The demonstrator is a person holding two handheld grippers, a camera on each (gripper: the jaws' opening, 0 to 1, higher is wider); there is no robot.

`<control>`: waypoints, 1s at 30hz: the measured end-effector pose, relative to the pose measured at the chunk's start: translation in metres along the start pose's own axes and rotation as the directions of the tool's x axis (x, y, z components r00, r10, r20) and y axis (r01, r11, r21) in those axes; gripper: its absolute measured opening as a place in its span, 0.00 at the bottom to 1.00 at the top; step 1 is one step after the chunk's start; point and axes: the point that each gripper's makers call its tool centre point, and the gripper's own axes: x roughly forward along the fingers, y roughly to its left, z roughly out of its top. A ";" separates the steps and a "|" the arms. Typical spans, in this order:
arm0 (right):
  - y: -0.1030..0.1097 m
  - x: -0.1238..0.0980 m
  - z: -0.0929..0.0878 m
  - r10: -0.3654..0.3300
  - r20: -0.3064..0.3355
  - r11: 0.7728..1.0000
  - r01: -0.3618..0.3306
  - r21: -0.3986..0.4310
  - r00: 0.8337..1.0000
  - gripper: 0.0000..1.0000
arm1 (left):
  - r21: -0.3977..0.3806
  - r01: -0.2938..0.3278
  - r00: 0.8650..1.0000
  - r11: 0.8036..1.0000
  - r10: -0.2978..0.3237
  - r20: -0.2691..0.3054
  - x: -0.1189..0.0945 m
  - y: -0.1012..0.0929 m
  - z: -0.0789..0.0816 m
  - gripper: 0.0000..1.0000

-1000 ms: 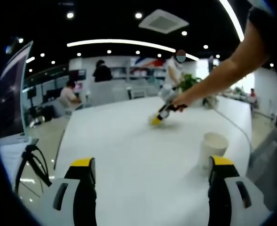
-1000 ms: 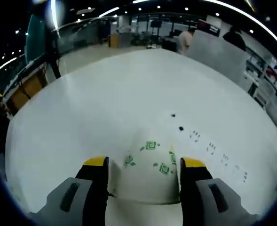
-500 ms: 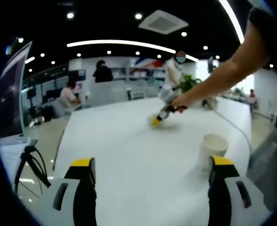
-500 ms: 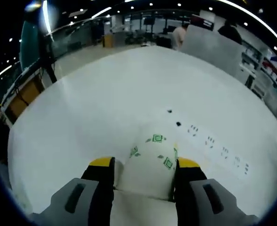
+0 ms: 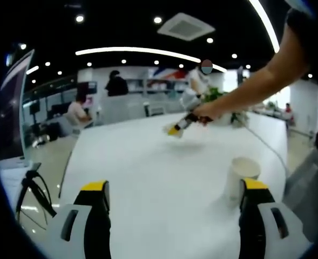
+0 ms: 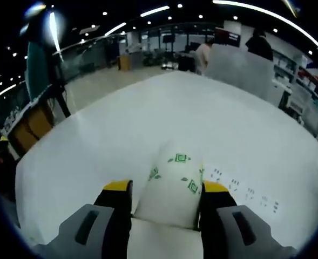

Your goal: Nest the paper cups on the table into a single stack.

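Two paper cups turn up, one in each view. In the left gripper view, the left hand-held gripper (image 5: 172, 197) hangs over the white bench (image 5: 148, 172) with its jaws spread wide and nothing between them. A plain white cup (image 5: 241, 175) stands upright on the bench just beside the right-hand jaw. Farther off, the person's bare arm (image 5: 256, 81) reaches across, holding the right hand-held gripper (image 5: 175, 128) above the bench top. In the right gripper view, the right hand-held gripper (image 6: 167, 189) is clamped on a cup with green marks (image 6: 172, 183), both jaws pressed against its sides. Small dark marks (image 6: 245, 190) dot the bench beyond.
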 end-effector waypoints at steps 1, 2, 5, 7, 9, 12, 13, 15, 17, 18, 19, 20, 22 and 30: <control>-0.001 -0.001 0.005 -0.002 0.021 1.000 0.002 0.000 1.000 0.46 | 0.002 0.002 1.000 1.000 -0.002 0.003 0.001 -0.001 0.002 0.99; -0.001 -0.002 0.012 -0.007 0.046 1.000 0.007 0.002 0.999 0.46 | 0.002 0.004 1.000 1.000 -0.004 0.005 0.001 -0.002 0.003 0.99; -0.003 -0.008 0.026 -0.016 0.100 1.000 0.015 0.010 0.995 0.46 | 0.007 0.006 1.000 1.000 -0.006 0.006 0.000 -0.002 0.005 0.99; -0.003 -0.012 0.037 -0.013 0.150 1.000 0.010 0.021 0.989 0.46 | 0.005 0.007 1.000 1.000 -0.007 0.008 0.000 -0.002 0.007 0.99; -0.003 -0.017 0.048 -0.011 0.196 1.000 0.006 0.026 0.981 0.46 | 0.004 0.009 1.000 1.000 -0.009 0.010 -0.001 -0.002 0.009 0.99; -0.007 -0.022 0.058 -0.024 0.236 0.999 0.017 0.033 0.972 0.45 | 0.008 0.011 1.000 1.000 -0.011 0.015 -0.001 -0.002 0.013 0.99; -0.007 -0.024 0.059 -0.025 0.241 0.999 0.016 0.038 0.970 0.45 | 0.007 0.013 1.000 1.000 -0.013 0.018 0.000 -0.002 0.015 0.99; -0.008 -0.026 0.063 -0.028 0.257 0.999 0.017 0.046 0.966 0.45 | 0.002 0.016 1.000 1.000 -0.016 0.024 0.000 -0.003 0.016 0.99; -0.007 -0.027 0.065 -0.030 0.264 0.999 0.020 0.042 0.964 0.45 | 0.002 0.016 1.000 1.000 -0.016 0.025 0.000 -0.003 0.017 0.99; -0.006 -0.029 0.067 -0.030 0.272 0.999 0.021 0.035 0.962 0.45 | 0.002 0.016 0.999 1.000 -0.016 0.028 0.000 -0.003 0.019 0.99; -0.005 -0.029 0.067 -0.029 0.274 0.999 0.021 0.031 0.961 0.45 | 0.001 0.016 0.999 1.000 -0.016 0.028 0.000 -0.003 0.019 0.99; -0.004 -0.029 0.067 -0.026 0.276 0.999 0.020 0.026 0.961 0.45 | -0.003 0.018 1.000 1.000 -0.018 0.025 0.000 -0.003 0.019 0.99; 0.000 -0.032 0.069 -0.018 0.286 1.000 0.015 0.014 0.958 0.45 | -0.007 0.021 0.999 1.000 -0.021 0.027 -0.001 -0.003 0.022 0.98; 0.011 -0.040 0.068 0.000 0.306 1.000 -0.002 0.006 0.952 0.45 | -0.026 0.087 0.996 0.996 -0.086 0.015 0.004 -0.014 0.026 0.99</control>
